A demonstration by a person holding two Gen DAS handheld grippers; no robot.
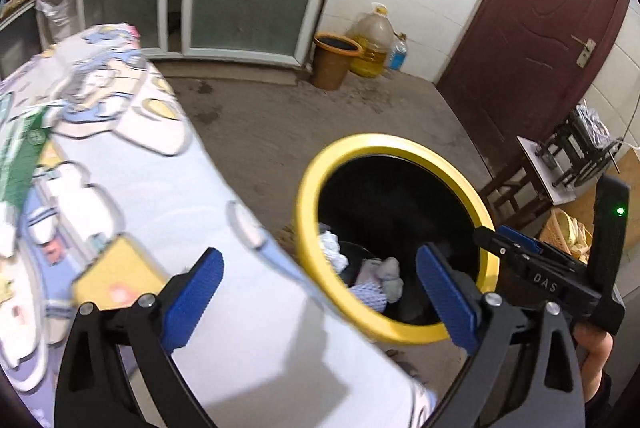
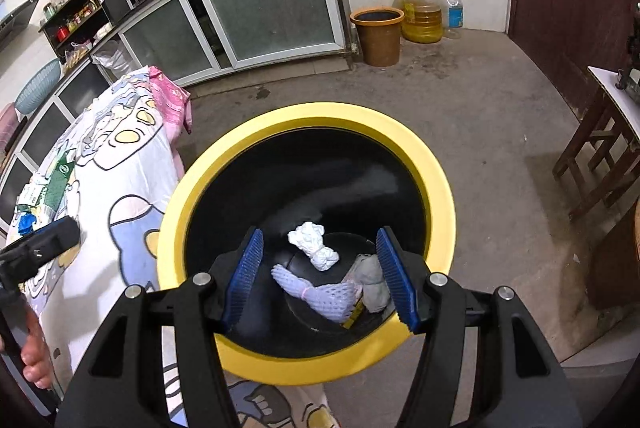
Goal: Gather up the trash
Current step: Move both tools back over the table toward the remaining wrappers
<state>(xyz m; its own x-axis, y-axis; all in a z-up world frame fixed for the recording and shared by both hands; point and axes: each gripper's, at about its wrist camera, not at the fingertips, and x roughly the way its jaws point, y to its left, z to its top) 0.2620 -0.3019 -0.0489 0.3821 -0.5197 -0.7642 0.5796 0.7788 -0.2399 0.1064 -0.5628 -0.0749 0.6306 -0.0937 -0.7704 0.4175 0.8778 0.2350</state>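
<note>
A black trash bin with a yellow rim [image 2: 424,164] stands on the floor beside the table; it also shows in the left wrist view [image 1: 312,188]. Inside lie a crumpled white paper [image 2: 314,246], a lavender foam net [image 2: 320,294] and a grey wad [image 2: 374,280]. My right gripper [image 2: 320,280] is open and empty right above the bin's mouth. My left gripper [image 1: 320,302] is open and empty over the table's edge, next to the bin. A yellow packet [image 1: 116,274] and a green packet [image 1: 24,152] lie on the table.
The table [image 2: 120,172] has a cartoon-print cloth. A brown bucket [image 2: 378,36], an oil jug [image 2: 420,8] and a water bottle [image 2: 452,8] stand by the far wall. Kitchen cabinets [image 2: 264,0] run along the back. A wooden stool [image 2: 600,148] and a dark red door [image 1: 532,16] are to the right.
</note>
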